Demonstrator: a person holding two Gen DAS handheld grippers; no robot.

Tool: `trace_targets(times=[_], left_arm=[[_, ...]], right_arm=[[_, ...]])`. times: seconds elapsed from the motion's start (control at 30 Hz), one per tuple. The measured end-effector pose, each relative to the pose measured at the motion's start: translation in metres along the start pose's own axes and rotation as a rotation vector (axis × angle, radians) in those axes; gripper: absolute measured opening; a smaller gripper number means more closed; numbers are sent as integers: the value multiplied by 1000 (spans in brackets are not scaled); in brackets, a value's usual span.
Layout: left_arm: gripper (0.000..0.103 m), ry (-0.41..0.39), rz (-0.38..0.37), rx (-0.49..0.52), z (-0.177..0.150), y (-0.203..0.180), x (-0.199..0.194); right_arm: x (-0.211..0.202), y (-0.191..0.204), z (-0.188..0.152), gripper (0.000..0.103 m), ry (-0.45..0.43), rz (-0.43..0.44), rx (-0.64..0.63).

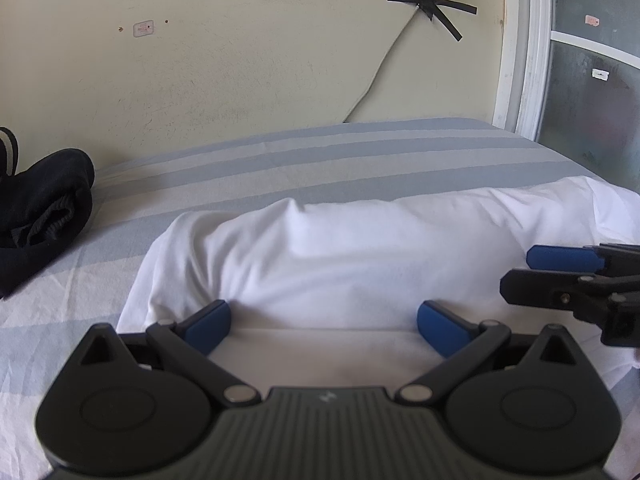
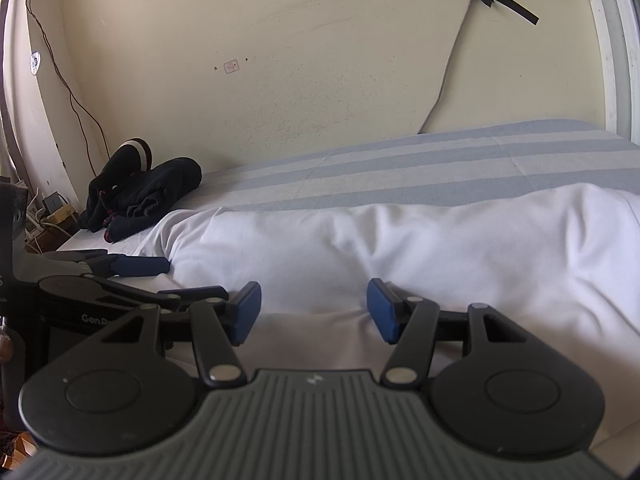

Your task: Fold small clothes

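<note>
From the left wrist, the left gripper (image 1: 322,322) held its jaws wide and empty over the rumpled white cotton garment (image 1: 320,256) on the blue-striped bed sheet (image 1: 320,156). From the right wrist, the right gripper (image 2: 314,308) likewise gaped, empty; closing unevenly risked pinching only the top layer.

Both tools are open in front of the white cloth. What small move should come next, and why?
Probably ease both tools forward and close them on the near edge of the white garment. The left tool and right tool are open, side by side, holding nothing.
</note>
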State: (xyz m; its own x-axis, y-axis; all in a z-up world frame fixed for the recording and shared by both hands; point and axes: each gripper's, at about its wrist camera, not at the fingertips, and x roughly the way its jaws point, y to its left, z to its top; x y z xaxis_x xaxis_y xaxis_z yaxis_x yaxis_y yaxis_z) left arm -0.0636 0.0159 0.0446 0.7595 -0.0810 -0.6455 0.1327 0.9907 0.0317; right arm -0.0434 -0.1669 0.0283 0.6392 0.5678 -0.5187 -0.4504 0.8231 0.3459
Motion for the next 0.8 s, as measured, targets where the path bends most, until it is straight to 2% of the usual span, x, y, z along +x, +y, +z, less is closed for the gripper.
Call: trace_targets(times=[0.27, 0.8], left_arm=[[103, 17, 26, 23, 2, -5, 2], [103, 24, 16, 37, 2, -5, 2]], right_arm=[[0, 0, 1, 62, 0, 0, 1], [0, 0, 1, 62, 0, 1, 3]])
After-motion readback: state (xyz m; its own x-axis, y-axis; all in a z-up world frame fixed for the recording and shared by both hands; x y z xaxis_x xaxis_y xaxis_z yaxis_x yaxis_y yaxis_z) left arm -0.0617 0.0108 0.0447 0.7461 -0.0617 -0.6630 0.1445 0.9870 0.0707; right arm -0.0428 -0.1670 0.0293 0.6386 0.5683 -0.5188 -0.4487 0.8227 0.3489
